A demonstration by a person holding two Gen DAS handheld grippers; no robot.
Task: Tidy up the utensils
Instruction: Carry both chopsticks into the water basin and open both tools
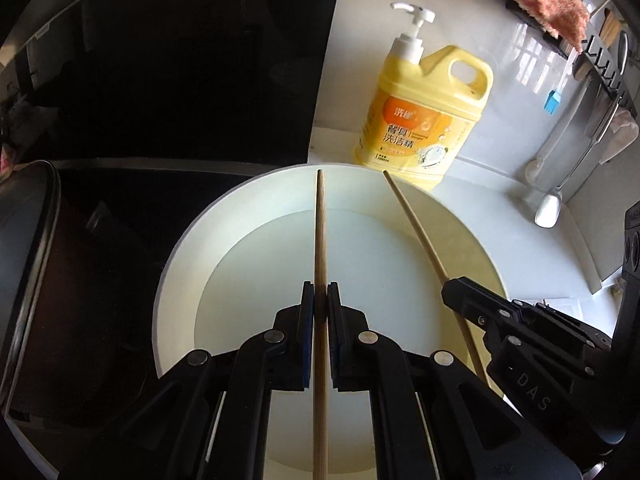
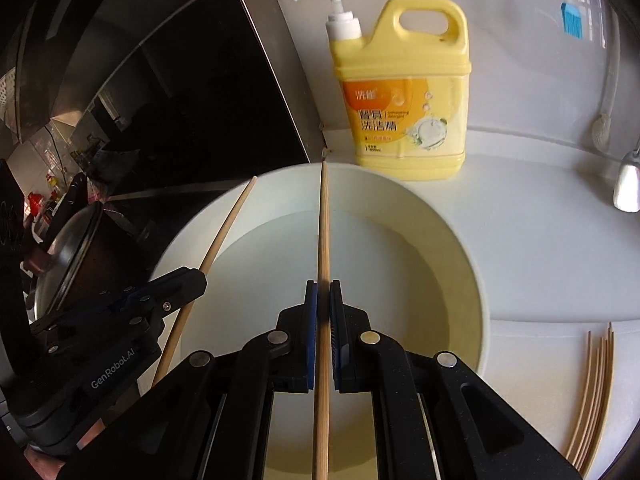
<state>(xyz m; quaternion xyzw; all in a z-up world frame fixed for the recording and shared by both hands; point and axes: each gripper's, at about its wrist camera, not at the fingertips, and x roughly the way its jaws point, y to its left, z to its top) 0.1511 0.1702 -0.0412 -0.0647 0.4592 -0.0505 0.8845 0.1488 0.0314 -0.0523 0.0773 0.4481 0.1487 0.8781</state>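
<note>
My left gripper is shut on a wooden chopstick that points forward over a wide white bowl. My right gripper is shut on a second wooden chopstick over the same bowl. Each gripper shows in the other's view: the right one at the right with its chopstick, the left one at the left with its chopstick. Several more chopsticks lie on the white counter right of the bowl.
A yellow dish-soap jug with a pump stands just behind the bowl, also in the right wrist view. A dark cooktop and a lidded pot lie to the left. Utensils and a blue brush hang on the wall at right.
</note>
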